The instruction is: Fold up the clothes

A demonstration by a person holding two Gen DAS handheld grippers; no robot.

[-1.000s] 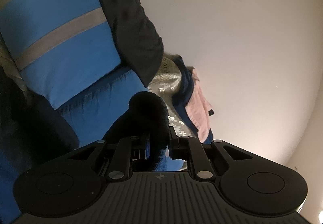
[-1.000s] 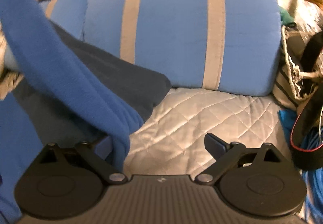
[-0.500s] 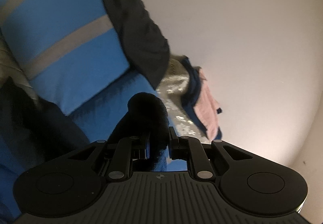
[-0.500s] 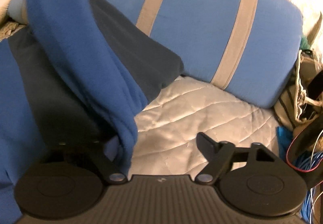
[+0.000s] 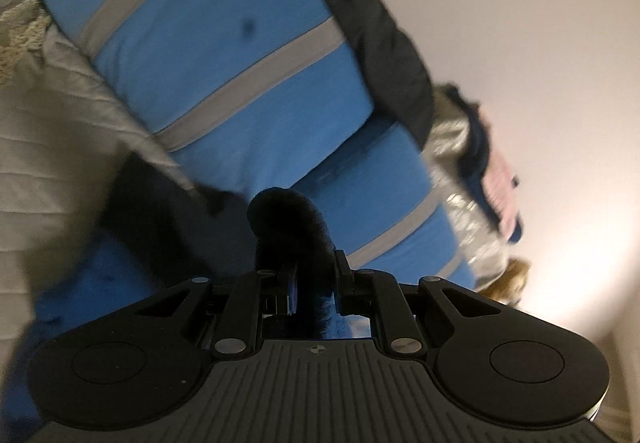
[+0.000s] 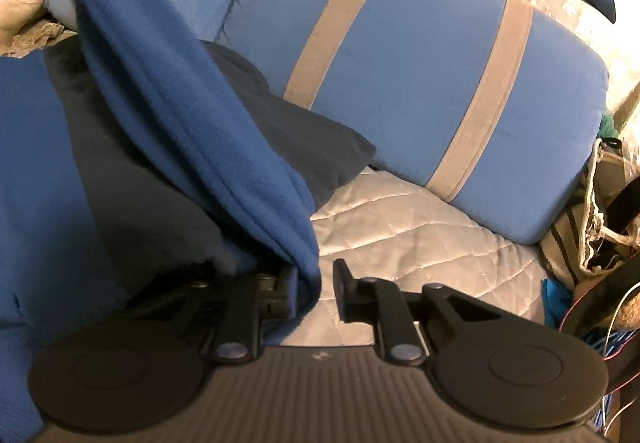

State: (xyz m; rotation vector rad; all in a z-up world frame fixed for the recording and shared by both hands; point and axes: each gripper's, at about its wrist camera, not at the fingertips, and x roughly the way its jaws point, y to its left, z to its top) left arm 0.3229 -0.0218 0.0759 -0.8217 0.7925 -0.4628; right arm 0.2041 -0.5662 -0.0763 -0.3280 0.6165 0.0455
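Observation:
A blue fleece garment (image 6: 168,95) hangs as a long fold from the upper left of the right wrist view down to my right gripper (image 6: 314,283). Its lower edge sits between the closing jaws, against the left finger (image 6: 288,283), with a gap to the right finger (image 6: 342,283). Under it lies a dark grey cloth (image 6: 132,183). My left gripper (image 5: 314,275) is shut on a bunched fold of the fleece (image 5: 288,219), which looks dark in shadow and bulges above the fingers.
A blue pillow with grey stripes (image 6: 420,75) (image 5: 224,55) lies on a pale quilted bedspread (image 6: 400,227). A dark garment (image 5: 380,35) drapes over the pillow's end. Pink and navy clothes (image 5: 496,187) lie near the wall (image 5: 520,23). A bag and cables (image 6: 604,211) crowd the right.
The right jaws have come in from wide apart around the fleece's lower edge, and that view has rolled. The left gripper has sunk with its fold, bringing more pillow and bedspread into view.

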